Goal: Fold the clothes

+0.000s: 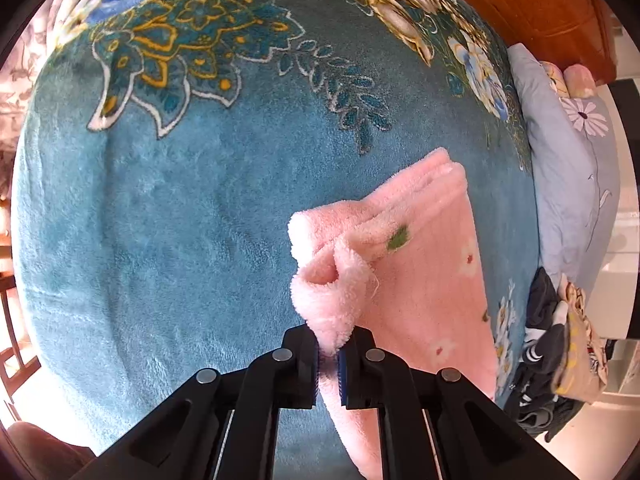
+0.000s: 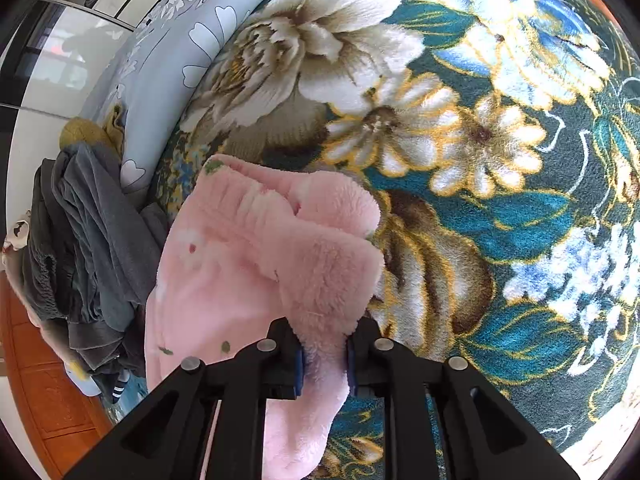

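Observation:
A pink fleece garment (image 1: 424, 248) with small flower prints hangs folded over a teal floral blanket (image 1: 180, 208) on a bed. My left gripper (image 1: 329, 354) is shut on a bunched corner of the pink garment and holds it up. In the right wrist view my right gripper (image 2: 325, 346) is shut on another thick bunch of the same pink garment (image 2: 256, 248), held above the blanket (image 2: 500, 220). The cloth drapes down between and below the fingers of both grippers.
A pile of dark grey clothes (image 2: 88, 248) lies at the bed's edge beside a light blue flowered quilt (image 2: 172, 56). The same pile (image 1: 548, 344) and quilt (image 1: 568, 184) show in the left wrist view. A wooden headboard (image 1: 540, 4) stands behind.

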The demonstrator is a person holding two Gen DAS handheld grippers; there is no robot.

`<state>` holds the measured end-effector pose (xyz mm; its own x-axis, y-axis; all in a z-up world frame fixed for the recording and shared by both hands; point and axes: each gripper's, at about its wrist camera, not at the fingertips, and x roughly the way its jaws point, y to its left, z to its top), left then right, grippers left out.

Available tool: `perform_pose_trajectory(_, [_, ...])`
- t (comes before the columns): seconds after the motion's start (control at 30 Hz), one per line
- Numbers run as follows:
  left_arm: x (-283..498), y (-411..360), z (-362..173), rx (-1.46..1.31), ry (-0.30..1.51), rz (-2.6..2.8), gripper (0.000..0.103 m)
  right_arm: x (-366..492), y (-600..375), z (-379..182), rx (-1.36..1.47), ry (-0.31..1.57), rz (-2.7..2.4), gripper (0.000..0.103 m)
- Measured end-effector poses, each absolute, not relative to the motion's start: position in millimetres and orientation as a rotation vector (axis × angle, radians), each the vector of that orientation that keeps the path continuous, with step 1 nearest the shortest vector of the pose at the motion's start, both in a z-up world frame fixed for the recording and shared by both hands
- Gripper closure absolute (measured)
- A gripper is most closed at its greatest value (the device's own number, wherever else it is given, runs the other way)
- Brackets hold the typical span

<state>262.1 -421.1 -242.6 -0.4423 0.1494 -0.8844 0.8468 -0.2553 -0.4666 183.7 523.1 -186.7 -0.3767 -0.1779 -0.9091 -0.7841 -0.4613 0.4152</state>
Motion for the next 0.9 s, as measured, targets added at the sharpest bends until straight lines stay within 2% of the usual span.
perform_pose_trajectory(0.07, [265.6, -422.5, -246.7, 1.221, 1.499, -1.740, 0.092, 187.7, 524.4, -187.8, -1.409, 1.288, 1.857, 0.077])
perform_pose_trajectory(0.1, [266.4, -423.5, -246.9, 1.220, 1.509, -1.740, 0.092, 189.7, 524.0, -186.9, -1.407, 1.274, 1.831, 0.070])
perform_pose_trajectory(0.23, [265.2, -421.4, -238.7, 1.225, 1.480, -1.769, 0.092, 185.4, 516.7, -160.3, -1.379, 1.205, 1.763, 0.068])
perform_pose_trajectory(0.3, [264.5, -418.9, -234.7, 1.240, 1.454, -1.778, 0.092, 170.5, 500.5, -133.8, -1.353, 1.017, 1.834, 0.066])
perform_pose_trajectory(0.43, [268.8, -414.7, -232.0, 1.250, 1.435, -1.777, 0.092, 139.7, 451.1, -85.3, -1.234, 0.620, 2.053, 0.052])
perform_pose_trajectory(0.47, [270.6, -413.9, -231.9, 1.249, 1.436, -1.775, 0.092, 134.5, 439.5, -77.2, -1.204, 0.556, 2.093, 0.052])
perform_pose_trajectory(0.53, [273.1, -412.2, -232.9, 1.233, 1.437, -1.774, 0.092, 122.7, 425.8, -71.6, -1.196, 0.563, 2.152, 0.052])
perform_pose_trajectory(0.57, [273.9, -411.1, -233.7, 1.221, 1.440, -1.769, 0.091, 113.9, 418.4, -74.9, -1.247, 0.629, 2.224, 0.052])
perform_pose_trajectory(0.67, [274.6, -408.2, -233.2, 1.188, 1.454, -1.739, 0.090, 82.8, 377.5, -113.7, -1.602, 0.892, 2.332, 0.052])
perform_pose_trajectory(0.73, [275.8, -403.9, -229.8, 1.150, 1.455, -1.746, 0.090, 70.9, 338.8, -139.8, -1.766, 0.958, 2.300, 0.052])
perform_pose_trajectory(0.9, [274.7, -394.5, -219.5, 1.141, 1.336, -1.800, 0.089, 41.7, 258.8, -185.8, -1.975, 0.927, 2.220, 0.052])
